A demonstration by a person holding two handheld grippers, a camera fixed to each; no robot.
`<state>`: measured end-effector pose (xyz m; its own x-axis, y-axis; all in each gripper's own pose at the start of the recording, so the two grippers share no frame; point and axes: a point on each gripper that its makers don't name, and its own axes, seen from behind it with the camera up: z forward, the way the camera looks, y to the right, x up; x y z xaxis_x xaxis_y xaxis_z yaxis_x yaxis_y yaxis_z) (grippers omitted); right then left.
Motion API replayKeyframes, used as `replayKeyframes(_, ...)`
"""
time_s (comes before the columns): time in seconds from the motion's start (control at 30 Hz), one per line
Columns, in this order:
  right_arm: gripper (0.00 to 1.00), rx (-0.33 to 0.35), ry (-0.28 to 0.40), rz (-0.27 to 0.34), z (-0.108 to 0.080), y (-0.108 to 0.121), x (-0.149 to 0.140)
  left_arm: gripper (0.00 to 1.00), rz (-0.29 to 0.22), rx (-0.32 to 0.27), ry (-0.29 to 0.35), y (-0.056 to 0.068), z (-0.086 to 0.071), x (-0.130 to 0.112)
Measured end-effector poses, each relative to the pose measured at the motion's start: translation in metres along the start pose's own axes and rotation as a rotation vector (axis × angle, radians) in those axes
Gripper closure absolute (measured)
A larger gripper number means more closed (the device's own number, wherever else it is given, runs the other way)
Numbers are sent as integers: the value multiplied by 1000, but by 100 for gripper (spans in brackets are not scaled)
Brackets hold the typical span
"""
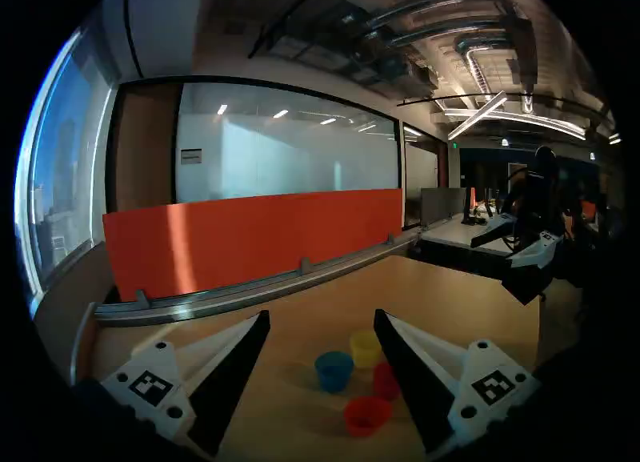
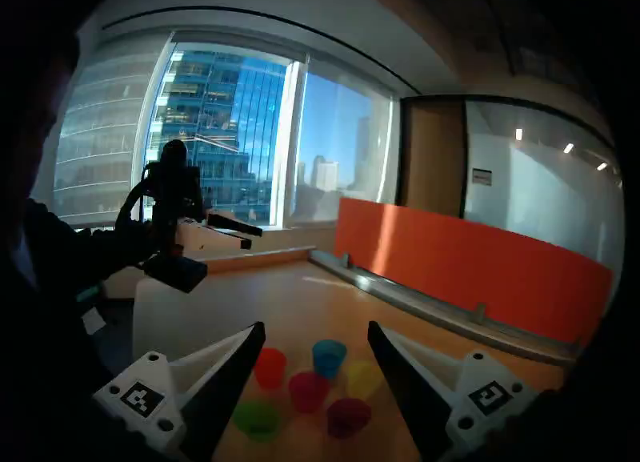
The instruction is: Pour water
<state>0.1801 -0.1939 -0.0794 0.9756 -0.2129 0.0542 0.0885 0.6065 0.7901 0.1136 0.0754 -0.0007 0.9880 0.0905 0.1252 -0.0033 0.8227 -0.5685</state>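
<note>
Hovering over the pale wooden desk (image 1: 448,286) with the left gripper (image 1: 320,313) and the right gripper (image 2: 315,324), jaws on both spread wide and holding nothing. Looking down past the right gripper onto a cluster of small cups (image 2: 308,390) in orange, blue, yellow, pink, green and magenta, standing close together near the desk's middle. Noting, to the left of that cluster and well apart from the right jaws, a pale boxy container (image 2: 172,322) just below the far-off left gripper; probably the water vessel, though too washed out to be sure. Judging it fairly heavy if full, stiff-walled and smooth, so likely slippery: best taken across a narrow part or a handle, none discernible. Expecting the cups to be light, thin and easily tipped: pour gently, or steady one by its wall.
</note>
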Motion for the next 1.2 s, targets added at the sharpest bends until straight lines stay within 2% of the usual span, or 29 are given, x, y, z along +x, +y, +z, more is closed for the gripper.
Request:
replayKeyframes(0.27, 1, 59, -65, -14, 2, -12, -25, 3, 7, -22, -35, 1, 6, -16)
replayKeyframes(0.6, 0, 133, -151, -46, 8, -34, -72, 3, 14, -29, -78, 1, 16, -40)
replayKeyframes(1.2, 0, 212, -328, -70, 18, -65, -174, 3, -7, -45, -142, 1, 33, -82)
